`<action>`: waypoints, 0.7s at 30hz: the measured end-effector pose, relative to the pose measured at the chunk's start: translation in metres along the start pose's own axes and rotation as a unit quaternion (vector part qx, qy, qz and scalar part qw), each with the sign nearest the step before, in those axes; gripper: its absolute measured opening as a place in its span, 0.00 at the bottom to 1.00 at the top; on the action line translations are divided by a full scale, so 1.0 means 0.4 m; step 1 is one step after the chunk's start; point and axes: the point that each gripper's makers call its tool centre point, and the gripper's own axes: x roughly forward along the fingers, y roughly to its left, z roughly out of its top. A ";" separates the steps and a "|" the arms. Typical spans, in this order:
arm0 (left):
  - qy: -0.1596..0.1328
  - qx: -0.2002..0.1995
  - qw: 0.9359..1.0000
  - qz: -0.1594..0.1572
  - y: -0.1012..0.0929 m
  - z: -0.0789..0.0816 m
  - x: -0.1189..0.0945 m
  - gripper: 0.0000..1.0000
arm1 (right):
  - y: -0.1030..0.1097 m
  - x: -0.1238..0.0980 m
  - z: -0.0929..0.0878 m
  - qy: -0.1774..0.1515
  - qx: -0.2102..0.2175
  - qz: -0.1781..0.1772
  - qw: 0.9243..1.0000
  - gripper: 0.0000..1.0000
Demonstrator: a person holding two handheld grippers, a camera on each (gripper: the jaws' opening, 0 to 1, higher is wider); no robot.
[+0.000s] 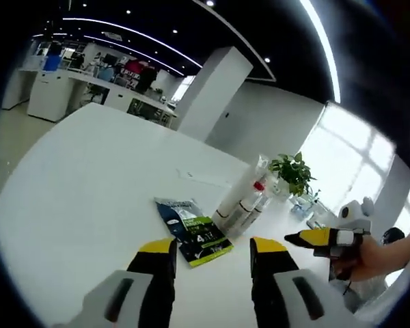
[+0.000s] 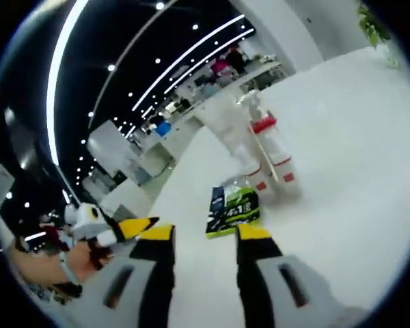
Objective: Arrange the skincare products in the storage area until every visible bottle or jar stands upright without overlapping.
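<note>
In the left gripper view, the left gripper (image 1: 212, 254) hovers over the white table (image 1: 82, 184), jaws apart and holding nothing. A dark sachet (image 1: 193, 230) lies flat just beyond its tips, with white bottles (image 1: 242, 203) lying just behind it. The right gripper (image 1: 314, 238) enters from the right.

In the right gripper view, the right gripper (image 2: 197, 234) is spread and empty; the sachet (image 2: 233, 207) lies just ahead, bottles (image 2: 263, 154) farther off, and the left gripper (image 2: 126, 230) is at the left.

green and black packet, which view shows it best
The left gripper view: the green and black packet lies flat on the white table, seen from above with its printed face spread out. In the right gripper view the packet looks smaller and foreshortened, just beyond the right gripper.
</note>
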 end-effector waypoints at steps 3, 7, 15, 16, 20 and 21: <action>-0.005 0.006 1.000 -0.002 -0.018 0.001 -0.026 0.45 | 0.032 -0.011 0.013 -0.004 -0.017 0.014 1.000 0.39; -0.012 0.017 1.000 -0.004 -0.037 0.003 -0.063 0.48 | 0.060 -0.030 0.028 -0.011 -0.022 0.026 0.999 0.43; -0.052 -0.020 0.998 -0.008 -0.082 0.036 -0.146 0.49 | 0.125 -0.069 0.089 -0.046 -0.013 0.064 0.997 0.51; -0.053 -0.019 0.998 -0.009 -0.089 0.040 -0.151 0.49 | 0.132 -0.075 0.096 -0.050 -0.017 0.067 0.996 0.51; -0.064 -0.011 0.998 -0.012 -0.113 0.061 -0.174 0.50 | 0.159 -0.100 0.117 -0.062 -0.032 0.080 0.994 0.56; -0.066 -0.008 0.998 -0.010 -0.113 0.064 -0.180 0.50 | 0.163 -0.107 0.119 -0.065 -0.032 0.081 0.994 0.58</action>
